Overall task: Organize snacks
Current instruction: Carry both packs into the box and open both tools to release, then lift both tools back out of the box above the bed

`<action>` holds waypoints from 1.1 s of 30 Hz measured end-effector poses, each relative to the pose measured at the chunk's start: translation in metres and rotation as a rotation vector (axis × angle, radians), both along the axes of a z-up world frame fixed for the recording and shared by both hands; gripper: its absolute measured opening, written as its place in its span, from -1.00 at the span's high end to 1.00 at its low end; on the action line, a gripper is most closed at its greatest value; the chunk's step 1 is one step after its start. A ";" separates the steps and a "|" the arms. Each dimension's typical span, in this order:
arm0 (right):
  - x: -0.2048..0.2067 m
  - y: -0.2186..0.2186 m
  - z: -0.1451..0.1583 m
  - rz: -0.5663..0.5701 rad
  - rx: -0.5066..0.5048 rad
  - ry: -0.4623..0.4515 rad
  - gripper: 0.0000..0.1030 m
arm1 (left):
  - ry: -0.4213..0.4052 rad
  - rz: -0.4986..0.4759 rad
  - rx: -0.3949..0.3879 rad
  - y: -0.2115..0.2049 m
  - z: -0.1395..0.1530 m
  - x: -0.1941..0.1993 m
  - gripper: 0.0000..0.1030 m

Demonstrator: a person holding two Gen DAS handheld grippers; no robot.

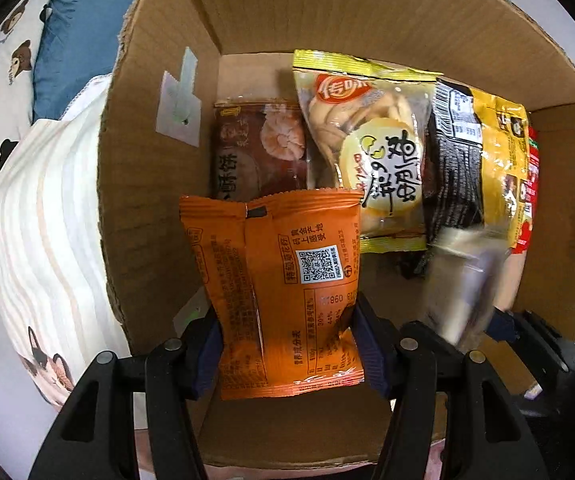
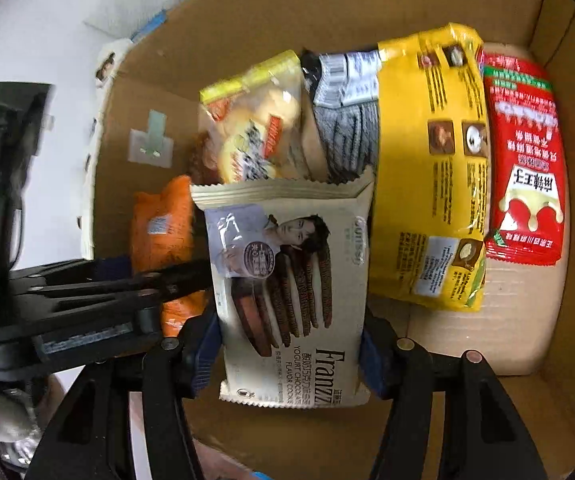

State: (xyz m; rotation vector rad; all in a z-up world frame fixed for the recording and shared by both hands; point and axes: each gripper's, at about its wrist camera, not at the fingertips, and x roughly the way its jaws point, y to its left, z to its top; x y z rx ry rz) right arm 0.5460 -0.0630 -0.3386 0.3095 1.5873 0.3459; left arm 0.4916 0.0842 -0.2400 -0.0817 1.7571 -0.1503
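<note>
Clamping an orange snack packet (image 1: 283,296), the left tongs (image 1: 287,344) sit by the cardboard box's (image 1: 159,184) left wall; the right tongs (image 2: 291,344) grip a Franzzi cookie packet (image 2: 287,292) mid-box. Bare floor remains beside the red sachet (image 2: 523,160).

Bear-print pillow (image 1: 11,60), blue cushion (image 1: 83,32), striped bedding (image 1: 43,232) — white wall (image 2: 47,12)

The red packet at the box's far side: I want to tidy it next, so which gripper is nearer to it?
Right. The right gripper, holding the cream cookie packet, sits beside the big yellow bag next to the red packet. The left gripper, clamping the orange packet, works at the box's opposite side.
</note>
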 end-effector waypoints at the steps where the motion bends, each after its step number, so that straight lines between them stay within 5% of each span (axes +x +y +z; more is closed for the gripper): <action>1: 0.001 0.000 -0.003 0.007 -0.009 0.003 -0.54 | 0.001 -0.003 -0.002 -0.001 0.001 0.000 -0.14; 3: 0.002 0.000 -0.005 0.013 -0.019 0.005 -0.83 | -0.005 -0.018 -0.001 -0.004 0.003 0.000 -0.17; 8: -0.004 -0.010 -0.002 0.028 -0.041 -0.001 -0.83 | -0.018 -0.022 -0.005 -0.009 0.006 -0.003 -0.35; 13: -0.013 -0.024 0.012 0.035 -0.086 -0.038 -0.84 | -0.055 -0.001 -0.013 -0.005 0.014 -0.013 -0.78; 20: -0.028 -0.046 0.037 0.033 -0.166 -0.113 -0.93 | -0.145 0.058 -0.096 0.003 0.033 -0.048 -0.78; 33: -0.086 -0.066 0.099 -0.024 -0.239 -0.313 -0.93 | -0.505 0.133 -0.009 0.012 0.086 -0.112 -0.79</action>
